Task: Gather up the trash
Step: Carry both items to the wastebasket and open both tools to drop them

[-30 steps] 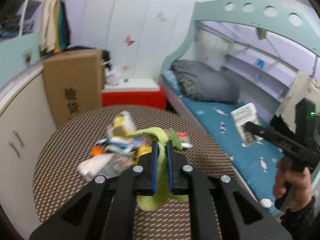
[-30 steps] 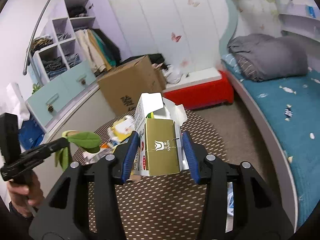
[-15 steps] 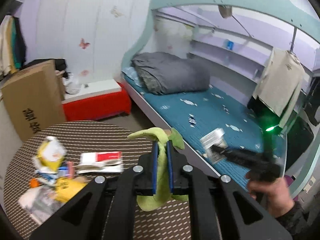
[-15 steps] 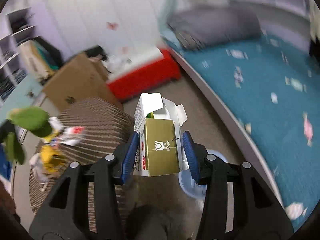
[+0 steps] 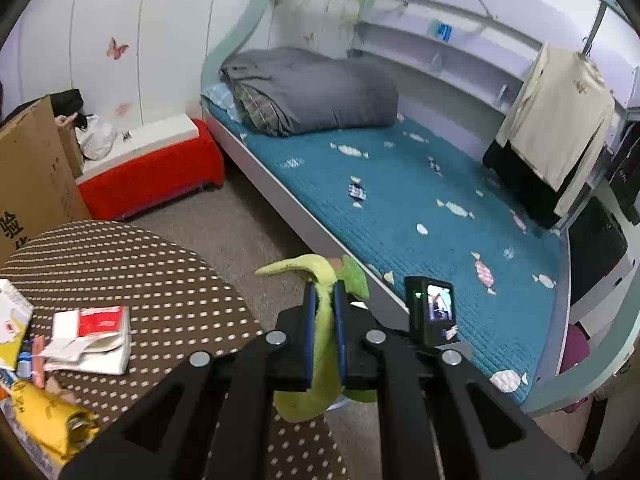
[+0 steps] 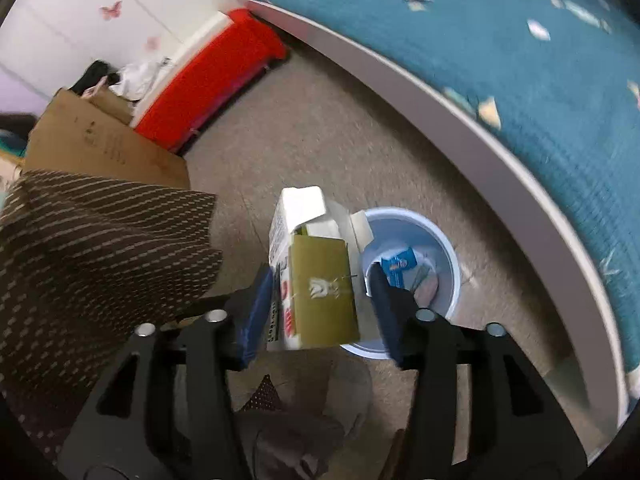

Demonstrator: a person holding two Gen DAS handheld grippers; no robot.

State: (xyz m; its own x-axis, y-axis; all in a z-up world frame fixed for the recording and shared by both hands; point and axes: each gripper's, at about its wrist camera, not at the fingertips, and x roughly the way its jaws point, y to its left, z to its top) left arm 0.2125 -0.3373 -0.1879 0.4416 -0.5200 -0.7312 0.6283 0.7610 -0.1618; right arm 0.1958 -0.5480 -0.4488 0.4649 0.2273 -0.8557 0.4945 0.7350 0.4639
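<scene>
Left wrist view: left gripper (image 5: 325, 300) pinched tight on a limp green peel (image 5: 320, 344); peel droops out both above and below the blue pads.
Peel position: held off the edge of the dotted brown table (image 5: 160, 276), over the floor beside the bed (image 5: 400, 208).
Table litter: red-and-white packet (image 5: 94, 338) and crumpled yellow wrapper (image 5: 48, 416) lie at the left side, near each other.
Right wrist view: right gripper (image 6: 318, 300) has its 2 fingers on the sides of an open olive-and-white carton (image 6: 316, 280); carton upright, top flap raised.
Carton position: in the air, partly overlapping the near rim of the pale blue bin (image 6: 448, 248) on the floor.
Bin contents: a small blue box (image 6: 400, 266) and some blurred scraps.
Background: cardboard box (image 6: 100, 144), red bench (image 6: 216, 76).
</scene>
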